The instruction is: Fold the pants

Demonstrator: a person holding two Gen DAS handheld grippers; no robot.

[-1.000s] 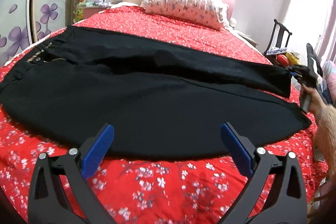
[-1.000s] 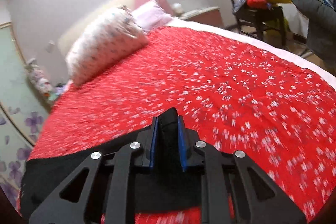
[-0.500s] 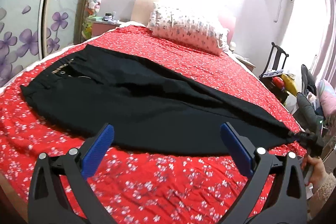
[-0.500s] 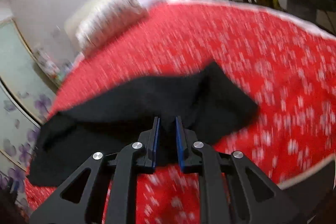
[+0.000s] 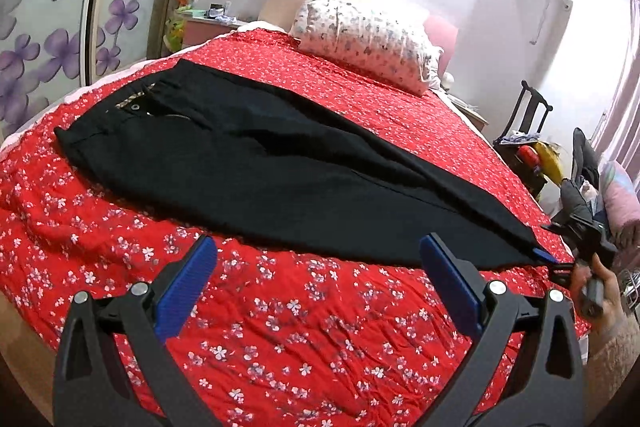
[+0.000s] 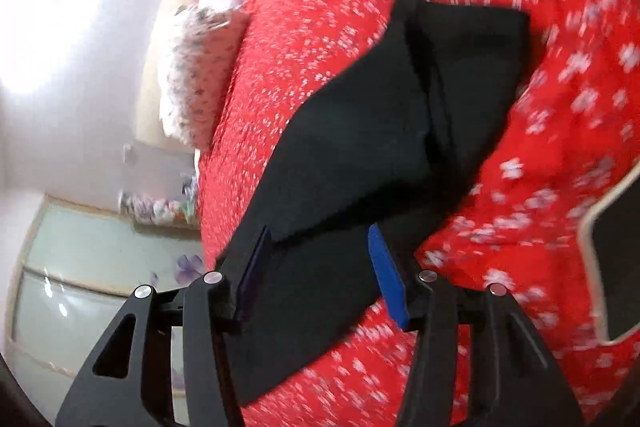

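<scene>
My right tongs [image 6: 320, 267] have just been opening, the hem of the black pants [image 5: 280, 163] loose between the blades. My left tongs [image 5: 320, 287] gape empty, short of them. Risk: the stacked legs slide apart if that hem drags.

Black tongs [image 5: 318, 281], blue pads [image 5: 186, 289], silver screws

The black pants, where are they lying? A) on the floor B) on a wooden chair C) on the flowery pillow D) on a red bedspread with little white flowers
D: the black pants lie spread out flat on the red bedspread with white flowers, well short of the pillow at the head of the bed.
</scene>
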